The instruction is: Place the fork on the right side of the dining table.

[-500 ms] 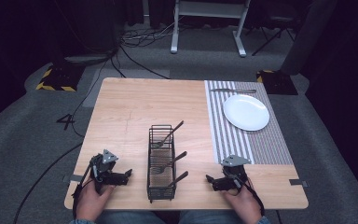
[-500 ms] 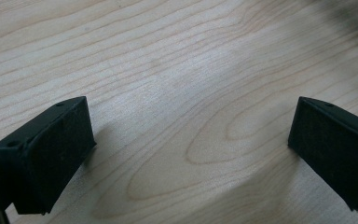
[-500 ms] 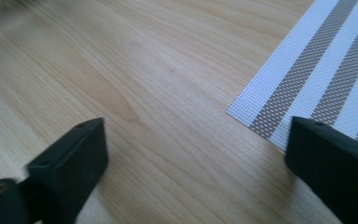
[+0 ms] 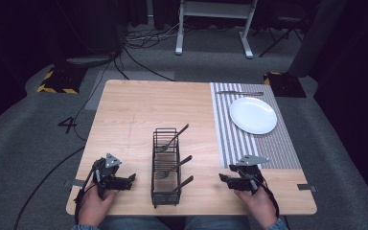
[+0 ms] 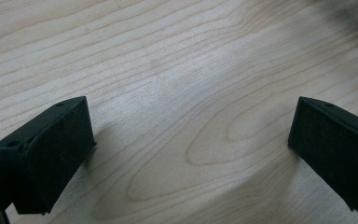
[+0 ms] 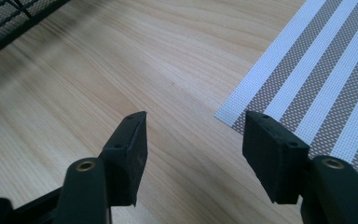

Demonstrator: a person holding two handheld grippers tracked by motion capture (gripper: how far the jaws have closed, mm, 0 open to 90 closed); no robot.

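Note:
A black wire caddy [image 4: 165, 165] stands near the table's front edge, with three forks [image 4: 173, 140] leaning in its compartments, handles pointing right. My left gripper [image 4: 130, 178] rests on the wood to the caddy's left, jaws wide open and pointing at it; in the left gripper view my left gripper [image 5: 191, 140] holds nothing over bare wood. My right gripper [image 4: 223, 178] sits to the caddy's right, open, pointing left. In the right gripper view my right gripper [image 6: 193, 140] is empty, with the caddy [image 6: 9, 18] at top left.
A grey-and-white striped placemat [image 4: 249, 136] covers the table's right side, its corner [image 6: 317, 70] next to my right gripper. On it lie a white plate [image 4: 252, 115] and a knife [image 4: 239, 93] at the far edge. Cables and a stand are on the floor beyond.

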